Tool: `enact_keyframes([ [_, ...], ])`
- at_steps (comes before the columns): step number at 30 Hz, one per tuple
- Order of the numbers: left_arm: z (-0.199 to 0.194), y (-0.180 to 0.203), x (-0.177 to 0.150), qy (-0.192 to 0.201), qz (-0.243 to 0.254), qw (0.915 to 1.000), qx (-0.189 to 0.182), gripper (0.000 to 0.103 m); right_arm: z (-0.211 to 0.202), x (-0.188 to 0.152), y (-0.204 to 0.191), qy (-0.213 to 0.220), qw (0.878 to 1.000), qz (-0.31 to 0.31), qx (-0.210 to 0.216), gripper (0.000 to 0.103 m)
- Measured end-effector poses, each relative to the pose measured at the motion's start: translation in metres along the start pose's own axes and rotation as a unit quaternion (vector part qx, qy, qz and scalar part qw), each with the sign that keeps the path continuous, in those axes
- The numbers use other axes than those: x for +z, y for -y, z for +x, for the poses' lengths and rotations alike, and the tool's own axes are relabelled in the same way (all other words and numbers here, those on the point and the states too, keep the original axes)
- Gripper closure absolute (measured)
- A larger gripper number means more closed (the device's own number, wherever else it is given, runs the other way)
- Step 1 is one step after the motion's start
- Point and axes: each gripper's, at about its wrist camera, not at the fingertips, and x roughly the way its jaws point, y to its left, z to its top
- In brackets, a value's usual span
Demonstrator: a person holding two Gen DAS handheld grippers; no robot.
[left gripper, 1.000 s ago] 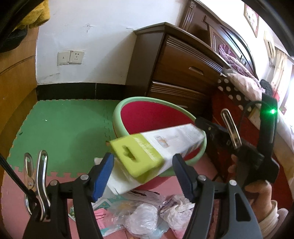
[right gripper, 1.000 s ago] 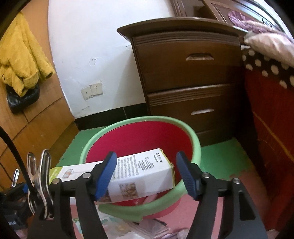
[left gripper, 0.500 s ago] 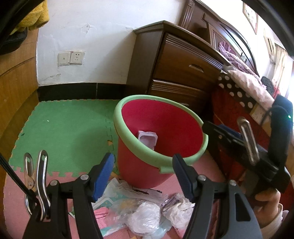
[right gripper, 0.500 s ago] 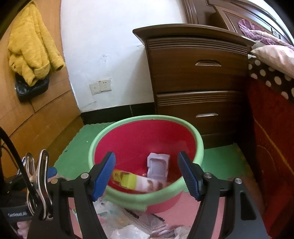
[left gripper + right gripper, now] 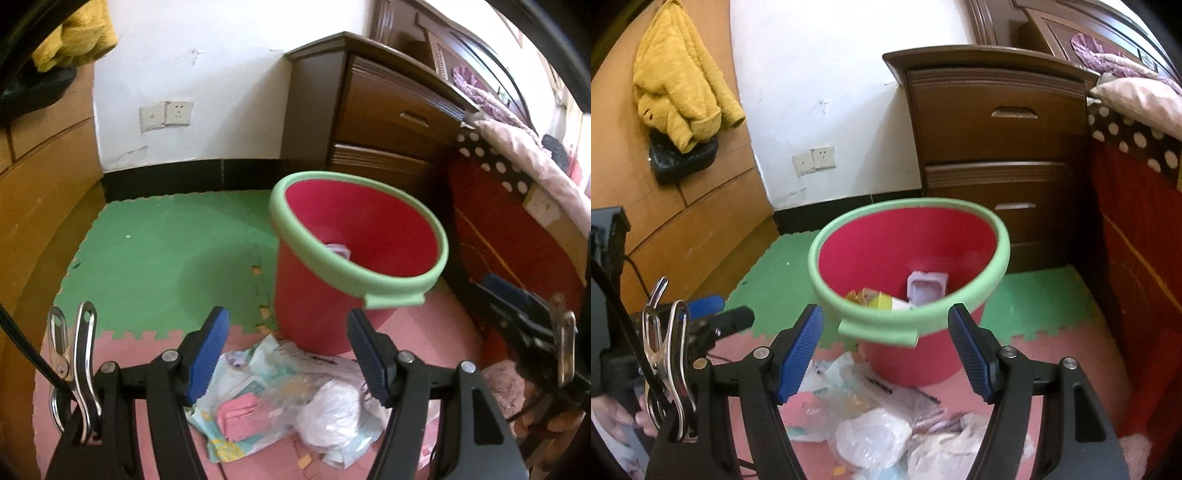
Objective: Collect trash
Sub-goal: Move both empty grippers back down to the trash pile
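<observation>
Both tools, left [image 5: 286, 354] and right [image 5: 886, 350], gape empty; grabbing the slippery wrappers [image 5: 288, 398] near the bucket [image 5: 354, 258] could tip it

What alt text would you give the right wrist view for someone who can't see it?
An open, empty right gripper points at a red bucket with a green rim, holding a white tray and a carton. Crumpled plastic wrappers lie on the pink mat in front; a dark wooden dresser stands behind.

The bucket [image 5: 960, 354] looked smooth matt plastic; the floor mat [image 5: 155, 258] was dull foam; the nightstand [image 5: 997, 147] glossy wood; the wrappers [image 5: 295, 398] crinkled shiny film.
</observation>
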Motion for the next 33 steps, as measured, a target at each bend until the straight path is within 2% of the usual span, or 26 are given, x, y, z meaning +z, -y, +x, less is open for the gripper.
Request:
enact_keyframes([
  [11,-0.013,-0.060,-0.019,-0.020,-0.003,0.9952,0.096,0.033,0.003,-0.047,-0.010,-0.030,0.999,0.019,0.011,0.032],
  [16,-0.016,-0.084,-0.027,-0.016,0.019,0.9814,0.190,0.033,0.016,-0.072,-0.016,-0.053,0.998,0.032,0.012,0.032],
  [18,-0.011,-0.092,-0.032,-0.022,0.018,0.9782,0.205,0.033,0.023,-0.083,-0.019,-0.065,0.997,0.036,0.012,0.032],
  [26,0.033,-0.094,-0.063,-0.086,-0.040,0.9890,0.114,0.033,0.051,-0.122,-0.028,-0.116,0.993,0.025,0.007,0.032],
  [29,0.052,-0.085,-0.074,-0.109,-0.053,0.9894,0.080,0.033,0.059,-0.130,-0.029,-0.126,0.992,0.018,0.002,0.032],
  [33,0.082,-0.067,-0.090,-0.149,-0.071,0.9860,0.026,0.033,0.073,-0.142,-0.022,-0.146,0.989,0.033,0.006,0.032],
])
